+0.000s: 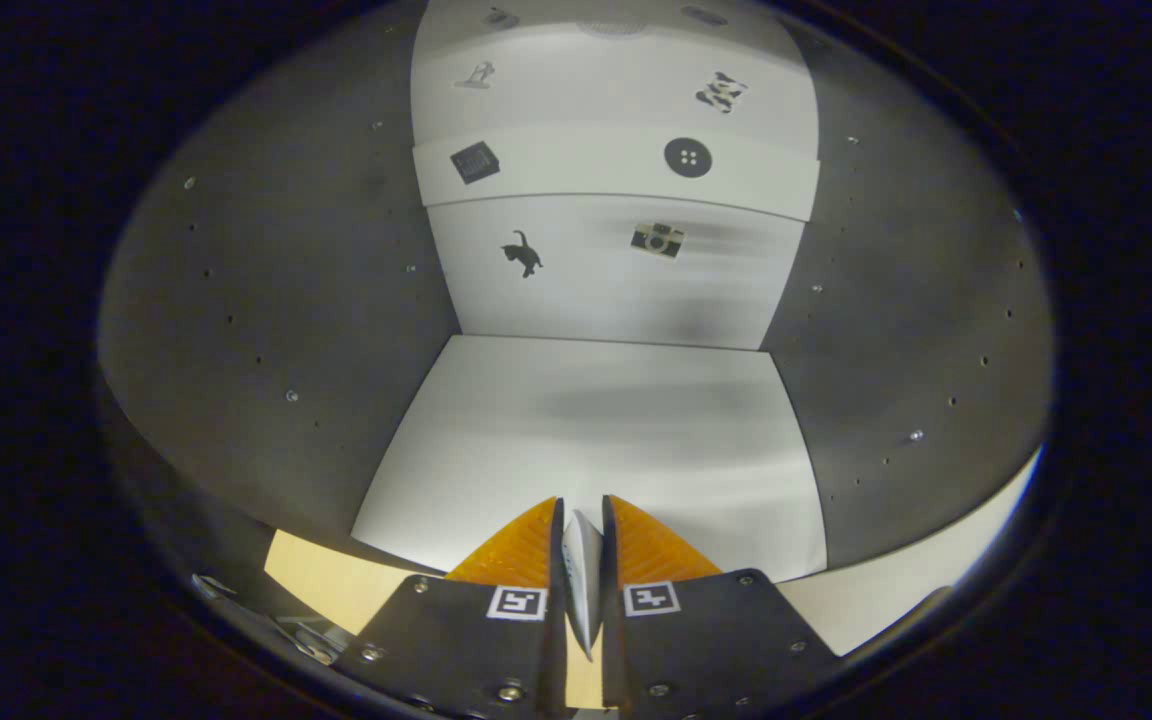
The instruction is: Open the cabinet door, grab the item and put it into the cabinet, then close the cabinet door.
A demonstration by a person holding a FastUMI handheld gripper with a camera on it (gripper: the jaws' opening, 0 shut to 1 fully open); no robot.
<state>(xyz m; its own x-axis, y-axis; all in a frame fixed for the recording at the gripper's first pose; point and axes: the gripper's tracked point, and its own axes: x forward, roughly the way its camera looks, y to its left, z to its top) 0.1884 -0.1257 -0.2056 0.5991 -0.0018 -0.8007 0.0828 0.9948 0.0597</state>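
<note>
The claw [582, 545] is clenched on a thin white item [583, 575], both fingers pressing its flat sides, so it stands edge-on between them. The claw points into the open cabinet [266, 300], at its front edge. Beyond the fingers lies the cabinet's white floor [596, 440], bare, then its white back wall [616, 270] with small stickers.

Gripper [582, 540] level, pointing forward; fingers [521, 555] nearly together, both pressing thin pale item [583, 575] clamped upright between them.
</note>
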